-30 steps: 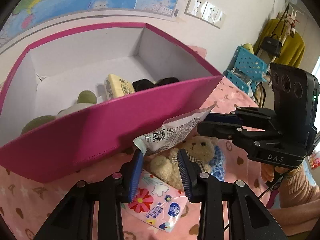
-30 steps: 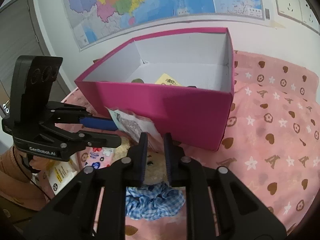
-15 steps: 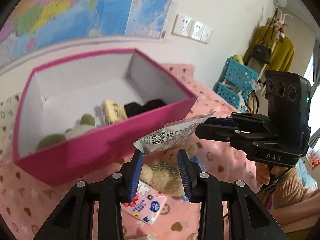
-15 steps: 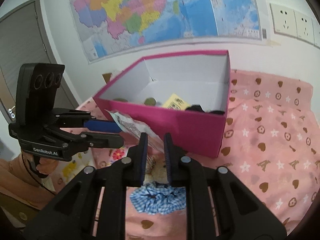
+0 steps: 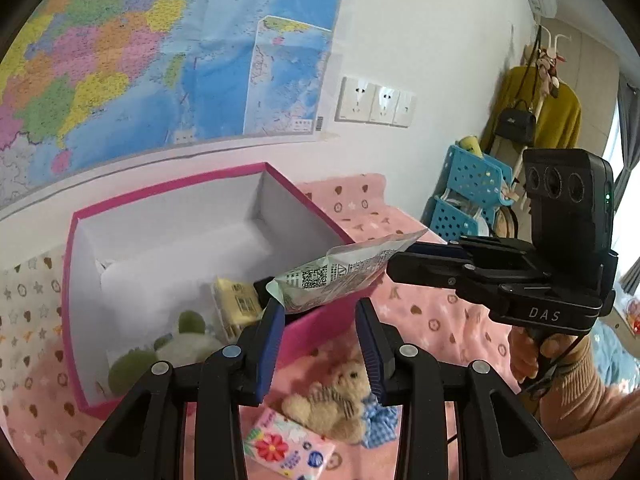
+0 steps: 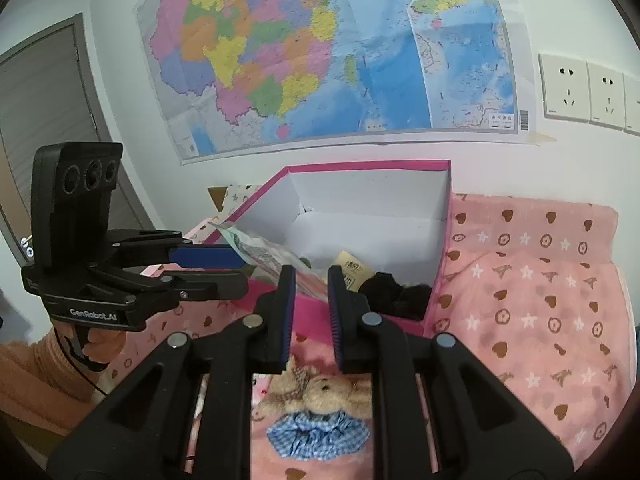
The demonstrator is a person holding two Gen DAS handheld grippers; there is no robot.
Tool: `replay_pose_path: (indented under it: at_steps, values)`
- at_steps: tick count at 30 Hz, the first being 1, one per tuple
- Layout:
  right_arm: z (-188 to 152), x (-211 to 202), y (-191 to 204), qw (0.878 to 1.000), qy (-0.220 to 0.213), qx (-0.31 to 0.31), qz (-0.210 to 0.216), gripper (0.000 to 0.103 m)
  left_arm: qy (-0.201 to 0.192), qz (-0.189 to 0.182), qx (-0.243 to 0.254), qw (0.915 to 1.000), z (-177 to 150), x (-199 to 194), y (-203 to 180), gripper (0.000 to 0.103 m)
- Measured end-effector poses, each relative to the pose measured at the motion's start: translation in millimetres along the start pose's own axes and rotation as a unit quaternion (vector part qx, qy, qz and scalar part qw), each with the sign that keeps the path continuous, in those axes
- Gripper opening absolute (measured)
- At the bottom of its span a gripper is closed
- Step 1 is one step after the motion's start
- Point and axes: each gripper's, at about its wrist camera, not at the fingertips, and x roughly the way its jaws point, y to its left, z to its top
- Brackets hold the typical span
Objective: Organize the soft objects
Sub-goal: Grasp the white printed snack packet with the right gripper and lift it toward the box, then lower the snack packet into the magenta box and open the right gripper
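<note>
**A:** What could've gone wrong there? Both sets of jaws were pinching the same pouch (image 5: pixel 340 272). The left gripper (image 5: pixel 319 306) was clamped on one end and the right gripper (image 6: pixel 310 276) was pressed tight on the opposite corner.

**B:** Yeah, that was my worry too. It was a slick foil-looking thing with only thin edges gripped. If the two hands had drifted apart I'd guess a corner would pop free, or the seam would tear. If one end let go early, it'd swing down from the other jaws and probably land on the teddy bear (image 5: pixel 332 404) right below them, not in the pink box (image 5: pixel 168 192).

**A:** Where was it compared to the box?

**B:** It was strung between the two jaw tips, in the air, about over the box's near wall. That's low enough that I reckon it could snag the rim.

**A:** And how did the pouch look?

**B:** Pale, crinkly and flat, with a QR code and small print on it, sagging a bit in the middle.
</note>
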Motion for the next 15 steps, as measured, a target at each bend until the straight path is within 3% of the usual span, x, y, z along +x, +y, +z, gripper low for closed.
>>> replay_pose_path:
  at_steps: [11, 15]
  values:
    - [4.8, 35.2, -27.8, 0.998, 0.033, 0.04, -0.021, 0.019, 0.039, 0.004, -0.031, 0.9988, 7.5, 36.7, 20.7, 0.036]
    - [5.6, 44.9, -37.8, 0.996, 0.046, 0.068, -0.03, 0.024, 0.065, 0.0, -0.049, 0.9967, 5.8, 53.6, 29.9, 0.036]
